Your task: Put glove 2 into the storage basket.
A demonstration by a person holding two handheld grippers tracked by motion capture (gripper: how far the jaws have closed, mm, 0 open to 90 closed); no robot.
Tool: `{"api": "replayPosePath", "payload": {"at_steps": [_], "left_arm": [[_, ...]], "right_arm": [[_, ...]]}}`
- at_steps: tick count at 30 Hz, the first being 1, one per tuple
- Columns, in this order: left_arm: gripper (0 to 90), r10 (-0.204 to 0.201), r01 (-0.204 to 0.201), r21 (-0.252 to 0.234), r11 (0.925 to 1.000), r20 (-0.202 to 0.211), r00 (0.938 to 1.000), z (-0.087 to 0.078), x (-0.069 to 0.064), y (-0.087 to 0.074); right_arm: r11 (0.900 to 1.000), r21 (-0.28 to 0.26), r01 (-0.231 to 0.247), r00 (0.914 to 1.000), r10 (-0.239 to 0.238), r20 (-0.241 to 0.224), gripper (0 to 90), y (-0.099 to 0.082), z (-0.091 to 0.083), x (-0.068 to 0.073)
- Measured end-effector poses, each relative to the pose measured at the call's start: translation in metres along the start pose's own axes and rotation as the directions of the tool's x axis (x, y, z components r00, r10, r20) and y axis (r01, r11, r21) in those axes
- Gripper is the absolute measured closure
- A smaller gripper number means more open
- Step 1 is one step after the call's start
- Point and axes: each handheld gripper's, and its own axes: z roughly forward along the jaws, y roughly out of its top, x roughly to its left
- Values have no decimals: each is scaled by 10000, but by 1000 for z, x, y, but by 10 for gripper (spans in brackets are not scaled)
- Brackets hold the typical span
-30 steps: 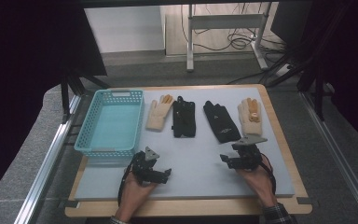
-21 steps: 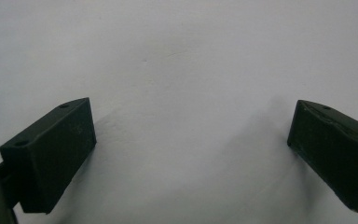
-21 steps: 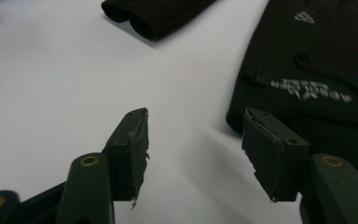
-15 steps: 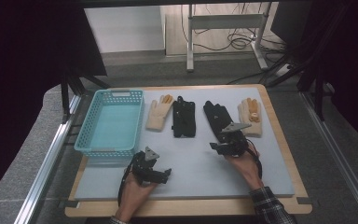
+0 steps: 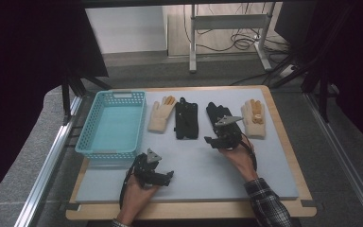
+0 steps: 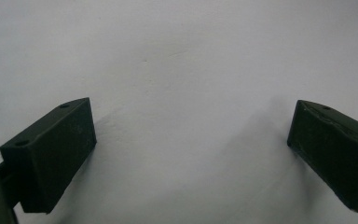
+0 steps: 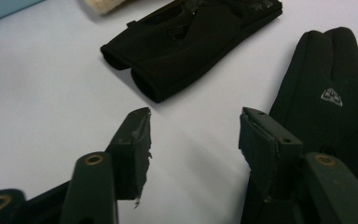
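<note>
**On the table mat: right gripper closing in on a black glove**

On the table's grey mat (image 5: pixel 283 170) lie 4 gloves in a row beside a blue basket (image 5: pixel 90 140): a cream glove (image 5: pixel 159 118), a folded black glove (image 5: pixel 186 124), a flat black glove (image 5: pixel 212 112) and a second cream glove (image 5: pixel 254 124). The row leaves each one apart from its neighbours, so each can be picked singly, and the basket's open top sits close by to take them.

Right gripper (image 7: pixel 193 126): held low over the flat black glove's (image 7: pixel 335 112) cuff edge. Its jaws have just been closing and then opened a little; they stand spread, with bare mat between them and nothing pinched. The right-hand jaw sits over the glove's edge, which suggests a grasp at the cuff is being lined up.

Left gripper (image 6: pixel 189 135): parked near the mat's front edge by the basket, jaws spread wide over bare mat, holding nothing. Judged to be waiting clear of the working hand.

Basket: nothing seen inside it; sorting judged not yet begun.
</note>
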Motion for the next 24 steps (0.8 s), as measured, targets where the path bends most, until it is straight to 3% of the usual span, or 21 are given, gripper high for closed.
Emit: {"api": "replayPosePath", "payload": {"at_steps": [10, 18, 24], "left_arm": [[14, 4, -4, -3, 10000, 5, 10000, 0, 0, 0], [14, 14, -14, 20, 10000, 9, 10000, 0, 0, 0], [14, -3, 3, -15, 10000, 20, 10000, 0, 0, 0]], "right_arm": [[9999, 101, 49, 9999, -48, -132, 376, 23, 24, -10], [10000, -21, 85, 9987, -86, -504, 477, 42, 38, -16], [9996, 207, 165, 9979, -151, -636, 545, 57, 58, -17]]}}
